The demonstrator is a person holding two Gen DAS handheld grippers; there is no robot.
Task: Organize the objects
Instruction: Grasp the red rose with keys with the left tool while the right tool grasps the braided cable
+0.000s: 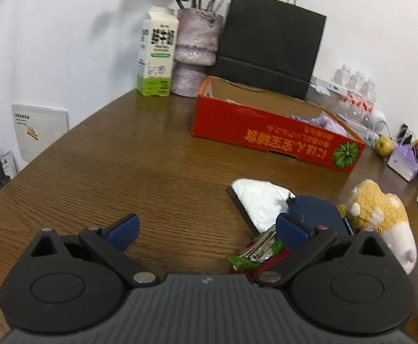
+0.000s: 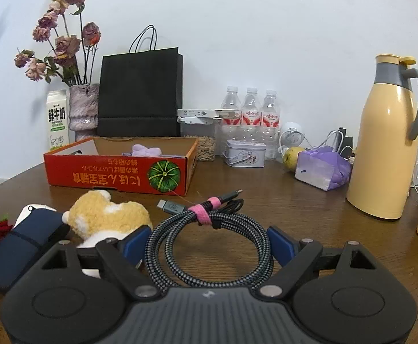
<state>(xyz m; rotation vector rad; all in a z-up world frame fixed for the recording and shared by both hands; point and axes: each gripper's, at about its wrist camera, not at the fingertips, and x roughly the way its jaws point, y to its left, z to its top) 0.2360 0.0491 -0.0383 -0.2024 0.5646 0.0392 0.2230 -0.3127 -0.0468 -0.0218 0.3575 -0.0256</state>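
A red cardboard box (image 2: 117, 176) (image 1: 269, 140) stands open on the wooden table with a purple soft item (image 2: 145, 151) inside. In front of it lie a yellow-and-white plush toy (image 2: 108, 218) (image 1: 380, 215), a dark blue pouch (image 2: 22, 246) (image 1: 315, 210), a white packet (image 1: 262, 200) and a green snack wrapper (image 1: 254, 253). My right gripper (image 2: 209, 243) is open, its blue pads on either side of a coiled braided cable (image 2: 209, 240) with a pink strap. My left gripper (image 1: 206, 230) is open and empty over bare table, left of the wrapper.
At the back stand a milk carton (image 2: 57, 120), a vase of dried roses (image 2: 82, 109), a black paper bag (image 2: 140, 94), water bottles (image 2: 250, 114) and a tin (image 2: 246, 153). A yellow thermos (image 2: 386, 140), a purple bag (image 2: 323, 169) and a green fruit (image 2: 292, 156) are to the right.
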